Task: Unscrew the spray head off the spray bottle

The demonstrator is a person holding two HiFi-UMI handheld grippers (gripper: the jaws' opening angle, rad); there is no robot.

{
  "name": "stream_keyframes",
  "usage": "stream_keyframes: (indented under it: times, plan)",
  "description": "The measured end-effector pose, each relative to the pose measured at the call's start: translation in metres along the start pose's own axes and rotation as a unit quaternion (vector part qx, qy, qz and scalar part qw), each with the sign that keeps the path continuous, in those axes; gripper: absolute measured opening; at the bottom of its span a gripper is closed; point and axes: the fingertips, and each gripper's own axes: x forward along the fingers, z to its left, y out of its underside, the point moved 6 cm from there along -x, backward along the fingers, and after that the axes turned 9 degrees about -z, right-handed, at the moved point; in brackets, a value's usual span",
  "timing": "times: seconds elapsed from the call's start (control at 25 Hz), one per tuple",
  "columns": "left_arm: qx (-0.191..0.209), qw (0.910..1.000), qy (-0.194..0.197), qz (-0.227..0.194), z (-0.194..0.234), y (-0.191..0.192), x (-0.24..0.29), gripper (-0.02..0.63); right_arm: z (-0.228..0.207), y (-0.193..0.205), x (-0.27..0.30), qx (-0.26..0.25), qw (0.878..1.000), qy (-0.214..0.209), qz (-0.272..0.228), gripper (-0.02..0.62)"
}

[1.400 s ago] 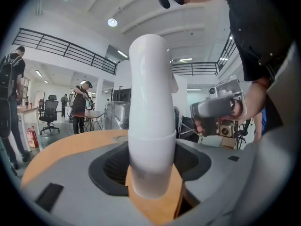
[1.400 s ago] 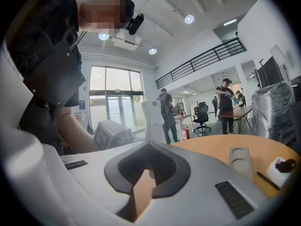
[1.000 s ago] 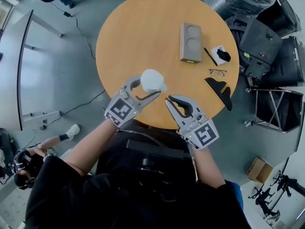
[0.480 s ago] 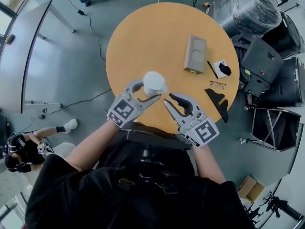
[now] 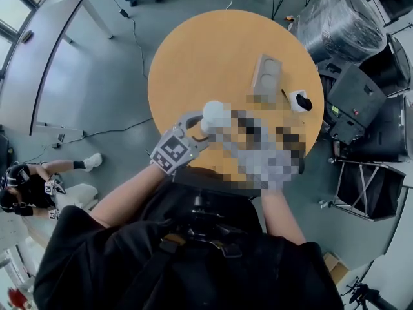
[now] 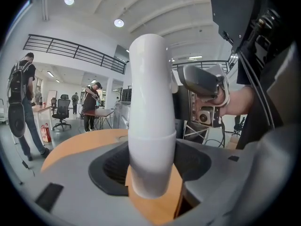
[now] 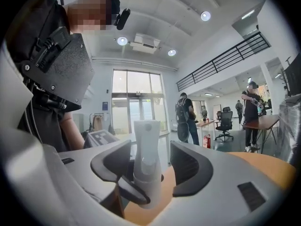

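Vs 1 s ago: my right gripper [image 7: 150, 169] was nearly closed and sat clear to the right of the spray bottle [image 5: 216, 115]. Now it is at the bottle and its jaws are opening, with the spray head [image 7: 146, 135] between them. The pads stand off both sides of the head, no contact. My left gripper [image 5: 204, 125] is unchanged: the same wide-set clamp on the bottle's lower body. The bottle is upright over the edge of the surface [image 5: 213, 44] nearest me. The head camera's framing has drifted a little.

View differences:
- Only the right gripper view shows the gaps either side of the head. It also shows 1 dark left jaw wrapped low around the bottle.
- The left gripper view shows the bottle filling the centre, its foot down between the pads. The right gripper's body and my right hand [image 6: 235, 102] are just behind the bottle.
- Only the head view shows the grey block [image 5: 266, 73] with 2 round recesses, beyond and right of the bottle. A small white-and-black item [image 5: 300, 101] lies further right.

Hard to read: in the head view the patch right of the bottle is blurred, so I can't make out the right gripper there. The glasses seen there earlier are lost too. I can't tell if the head has turned on its thread.
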Motion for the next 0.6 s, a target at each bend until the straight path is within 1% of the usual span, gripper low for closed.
stream_keyframes:
  times: [0.04, 0.08, 0.36, 0.44, 0.56, 0.6]
  plan:
    - [0.002, 1.0, 0.001, 0.001, -0.005, -0.001, 0.002, 0.307, 0.0, -0.002, 0.002, 0.001, 1.0, -0.006, -0.001, 0.286]
    - [0.005, 1.0, 0.002, 0.002, -0.009, -0.003, 0.004, 0.307, 0.001, -0.004, 0.004, 0.002, 1.0, -0.011, -0.002, 0.298]
    - [0.017, 0.9998, 0.0, 0.006, -0.021, -0.009, 0.007, 0.307, 0.007, -0.006, 0.026, -0.01, 0.999, -0.046, 0.005, 0.299]
    - [0.018, 0.9998, -0.001, 0.01, -0.023, -0.011, 0.009, 0.307, 0.005, -0.007, 0.03, -0.013, 0.998, -0.053, 0.009, 0.283]
    - [0.02, 0.9998, 0.0, 0.01, -0.022, -0.012, 0.009, 0.307, 0.007, -0.005, 0.035, -0.018, 0.997, -0.067, 0.016, 0.213]
    - [0.021, 0.9997, 0.005, 0.008, -0.021, -0.011, 0.009, 0.307, 0.007, -0.005, 0.036, -0.018, 0.997, -0.073, 0.015, 0.213]
